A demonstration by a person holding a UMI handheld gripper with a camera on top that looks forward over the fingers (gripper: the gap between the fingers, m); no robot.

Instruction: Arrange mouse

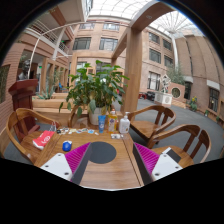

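Hovering above the near edge of the wooden tabletop point(105, 165), the tool point(112, 160) is gaping wide, its two magenta pads point(77, 156) gripping nothing. One blue mouse point(67, 146) is sitting just left of the left finger. Two bottles point(124, 125) are standing beyond, before one potted plant point(92, 88).

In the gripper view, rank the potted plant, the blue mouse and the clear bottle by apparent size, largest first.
1. potted plant, by far the largest.
2. clear bottle.
3. blue mouse, though it looks close to the bottle, and lying nearer the open gripper makes this unsure.
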